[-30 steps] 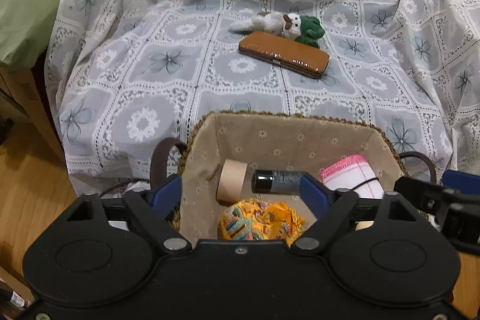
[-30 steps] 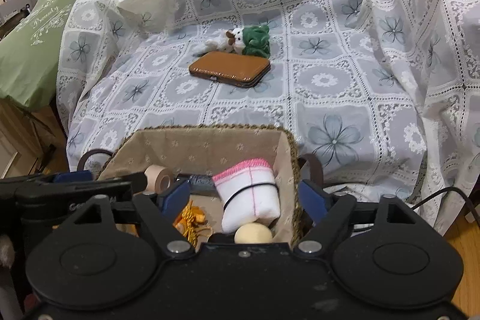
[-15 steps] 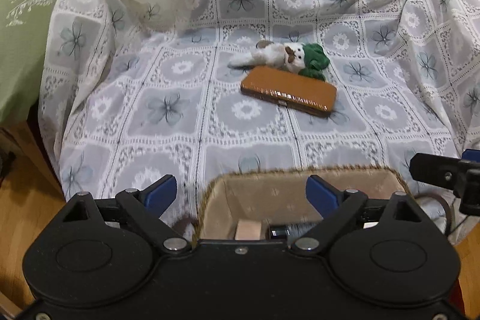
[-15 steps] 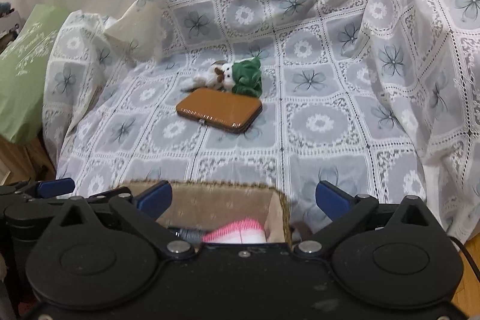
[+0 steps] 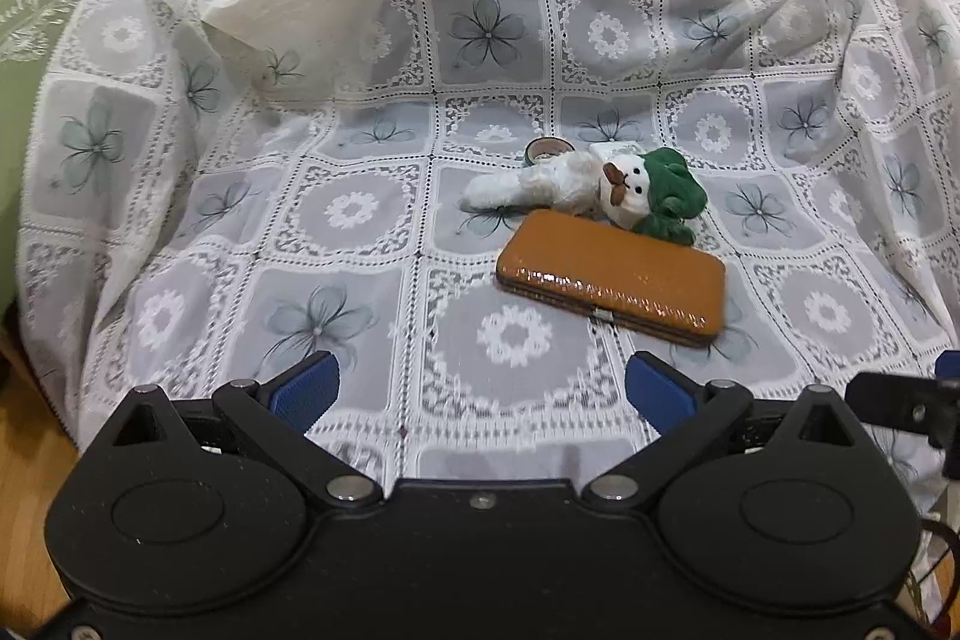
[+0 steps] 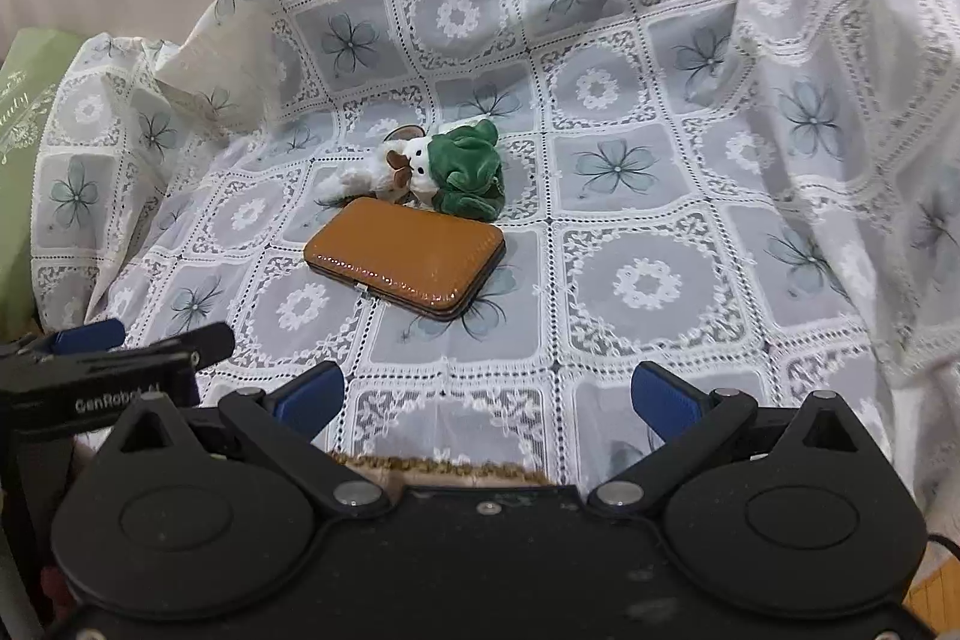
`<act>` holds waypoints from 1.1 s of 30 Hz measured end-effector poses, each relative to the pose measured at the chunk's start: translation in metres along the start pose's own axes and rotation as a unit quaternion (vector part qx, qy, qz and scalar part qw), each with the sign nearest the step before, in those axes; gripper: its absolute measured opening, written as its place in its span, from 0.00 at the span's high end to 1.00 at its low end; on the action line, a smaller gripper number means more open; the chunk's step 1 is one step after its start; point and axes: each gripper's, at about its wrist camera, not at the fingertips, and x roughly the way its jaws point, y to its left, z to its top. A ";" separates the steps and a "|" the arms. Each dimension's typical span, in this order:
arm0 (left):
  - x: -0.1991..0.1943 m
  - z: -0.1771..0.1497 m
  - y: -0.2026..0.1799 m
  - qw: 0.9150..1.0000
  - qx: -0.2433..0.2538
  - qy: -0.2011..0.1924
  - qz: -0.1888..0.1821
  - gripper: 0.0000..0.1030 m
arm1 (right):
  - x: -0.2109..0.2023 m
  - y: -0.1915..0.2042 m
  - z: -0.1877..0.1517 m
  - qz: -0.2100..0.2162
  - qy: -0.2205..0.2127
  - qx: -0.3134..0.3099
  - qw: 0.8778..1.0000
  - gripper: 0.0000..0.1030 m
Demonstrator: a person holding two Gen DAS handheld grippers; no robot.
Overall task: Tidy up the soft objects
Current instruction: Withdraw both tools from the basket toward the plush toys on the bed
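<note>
The left gripper (image 5: 480, 388) had just been opening; its blue-padded jaws stood wide apart with nothing between them, over the front edge of a lace cover (image 5: 360, 220) draped on a sofa. At about one o'clock a white toy dog (image 5: 564, 187) in green cloth (image 5: 672, 196) lay touching the far edge of a brown case (image 5: 612, 274). A small round tin (image 5: 543, 149) sat just behind the dog. A green cushion (image 5: 24, 100) filled nine o'clock. The other gripper's tip (image 5: 900, 400) showed at three o'clock.

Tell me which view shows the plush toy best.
Left wrist. There the plush toy lies larger and stretched sideways, with its white body, face and green part all clear behind the brown case. Right wrist shows it smaller and foreshortened, the white body mostly bunched together.
</note>
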 end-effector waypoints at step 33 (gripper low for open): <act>0.120 0.041 0.066 0.994 -0.110 0.018 0.014 0.05 | 0.152 0.033 0.103 0.002 -0.031 -0.072 0.997 0.09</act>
